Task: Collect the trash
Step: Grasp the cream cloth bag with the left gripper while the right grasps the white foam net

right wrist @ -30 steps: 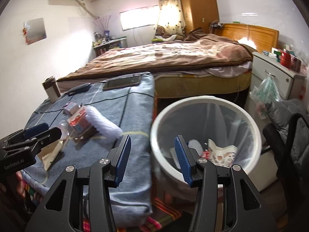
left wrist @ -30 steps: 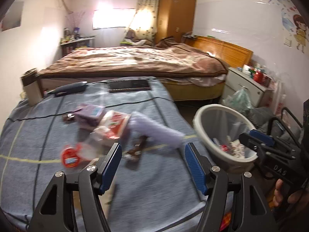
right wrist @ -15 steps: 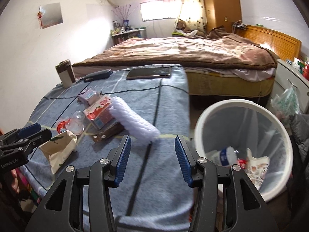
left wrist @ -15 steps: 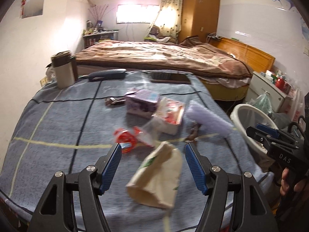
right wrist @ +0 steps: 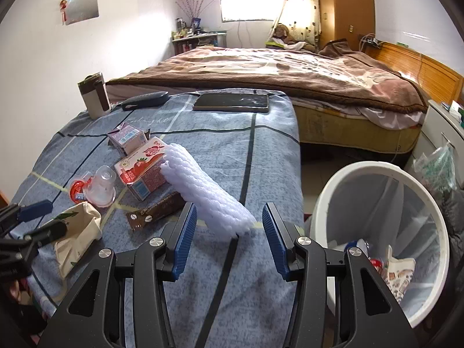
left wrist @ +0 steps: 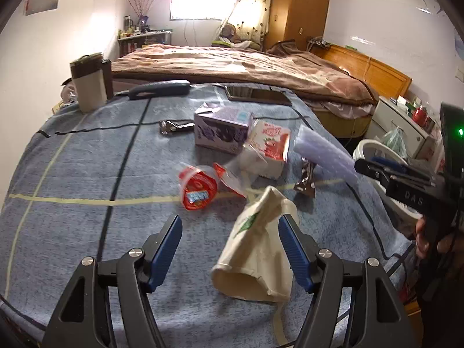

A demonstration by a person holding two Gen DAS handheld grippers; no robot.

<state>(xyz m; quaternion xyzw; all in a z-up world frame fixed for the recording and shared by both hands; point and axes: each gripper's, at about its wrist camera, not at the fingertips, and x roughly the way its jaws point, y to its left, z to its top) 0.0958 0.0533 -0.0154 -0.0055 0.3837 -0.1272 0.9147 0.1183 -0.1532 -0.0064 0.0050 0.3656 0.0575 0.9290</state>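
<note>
Trash lies on the blue-grey cloth of the table (left wrist: 72,174). A cream paper bag (left wrist: 258,249) lies flat between the fingers of my left gripper (left wrist: 230,246), close to the right finger; the jaws stand open and do not press it. Beyond it are a red jelly cup (left wrist: 197,185), a strawberry milk carton (left wrist: 269,148), a purple carton (left wrist: 220,127) and a brown wrapper (left wrist: 306,179). My right gripper (right wrist: 230,237) is open, with the near end of a white foam net sleeve (right wrist: 203,191) just ahead between its tips. The white bin (right wrist: 377,171) stands on the floor to the right.
At the table's far end are a phone (right wrist: 232,103), a dark case (right wrist: 145,100), a brown-and-cream mug (right wrist: 94,94) and a small metal clip (left wrist: 175,124). A bed (right wrist: 290,69) stands behind, and a white nightstand (right wrist: 443,127) is beyond the bin. The bin holds several scraps.
Both views have swung left, away from the bin and over the table. The left gripper has come down around the paper bag. The right gripper has moved from above the bin to the foam sleeve.
</note>
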